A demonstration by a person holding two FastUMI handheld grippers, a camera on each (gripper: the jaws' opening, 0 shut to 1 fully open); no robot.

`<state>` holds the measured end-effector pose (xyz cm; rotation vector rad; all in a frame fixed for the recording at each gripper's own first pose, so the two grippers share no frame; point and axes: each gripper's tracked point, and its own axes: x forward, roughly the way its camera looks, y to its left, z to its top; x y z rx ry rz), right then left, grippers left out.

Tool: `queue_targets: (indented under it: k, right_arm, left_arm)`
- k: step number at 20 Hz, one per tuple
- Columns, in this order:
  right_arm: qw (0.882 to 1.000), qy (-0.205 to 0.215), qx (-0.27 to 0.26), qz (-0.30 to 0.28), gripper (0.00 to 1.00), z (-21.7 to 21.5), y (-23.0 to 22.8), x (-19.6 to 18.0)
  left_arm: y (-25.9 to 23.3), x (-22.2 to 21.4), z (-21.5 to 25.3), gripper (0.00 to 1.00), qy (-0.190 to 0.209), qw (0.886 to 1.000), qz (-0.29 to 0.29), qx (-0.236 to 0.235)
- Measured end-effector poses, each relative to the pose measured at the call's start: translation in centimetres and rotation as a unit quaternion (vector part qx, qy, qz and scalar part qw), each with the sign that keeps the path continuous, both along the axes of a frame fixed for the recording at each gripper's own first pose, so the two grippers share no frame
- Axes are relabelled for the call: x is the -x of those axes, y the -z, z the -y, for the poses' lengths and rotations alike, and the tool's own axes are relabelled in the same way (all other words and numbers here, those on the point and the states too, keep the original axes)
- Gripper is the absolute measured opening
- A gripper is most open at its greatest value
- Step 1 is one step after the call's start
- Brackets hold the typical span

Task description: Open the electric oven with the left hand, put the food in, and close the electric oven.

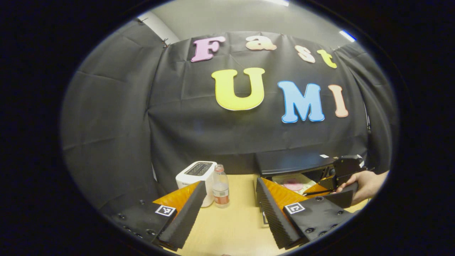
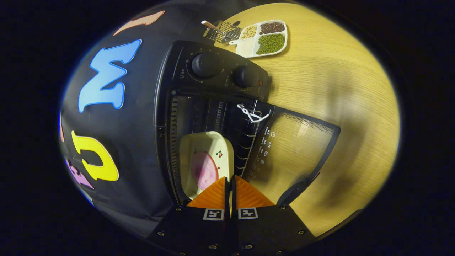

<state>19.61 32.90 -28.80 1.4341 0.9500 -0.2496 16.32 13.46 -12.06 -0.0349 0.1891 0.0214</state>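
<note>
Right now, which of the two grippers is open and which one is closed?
The left gripper is open, its fingers spread wide above the table. The right gripper is closed on the edge of the plate in the oven.
</note>
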Motion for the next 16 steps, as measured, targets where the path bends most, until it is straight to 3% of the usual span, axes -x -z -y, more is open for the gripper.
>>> queue_targets:
  k: [2,4,6,10,12,13,16]
  right_arm:
    - [1.000,0.020,0.012,-0.005,0.01,0.2,0.5,-1.1]
    - [0.999,0.032,0.027,-0.008,0.01,0.6,1.1,-2.0]
    - [0.999,0.037,0.037,-0.013,0.01,0.6,1.6,-2.6]
    - [0.998,0.047,0.038,-0.023,0.01,0.3,2.5,-3.2]
    - [0.998,0.051,0.034,-0.020,0.01,0.0,2.5,-3.4]
    - [0.998,0.055,0.032,-0.014,0.03,-0.1,2.0,-3.6]
    - [0.998,0.058,0.008,0.008,0.09,-1.1,1.4,-4.6]
  left_arm:
    - [0.4,0.1,-0.2,1.00,-0.003,1.000,-0.004,0.000]
    - [0.6,0.0,-0.5,0.91,-0.007,1.000,-0.005,0.002]
    - [0.9,0.1,-0.7,1.00,-0.012,1.000,-0.008,0.003]
    - [1.0,0.9,-2.0,0.91,-0.024,1.000,-0.012,-0.007]
    - [0.9,1.5,-2.6,1.00,-0.029,0.999,-0.014,-0.015]
    - [0.8,1.7,-3.0,0.91,-0.033,0.999,-0.013,-0.018]
    - [0.5,2.0,-3.0,0.97,-0.041,0.999,-0.012,-0.018]
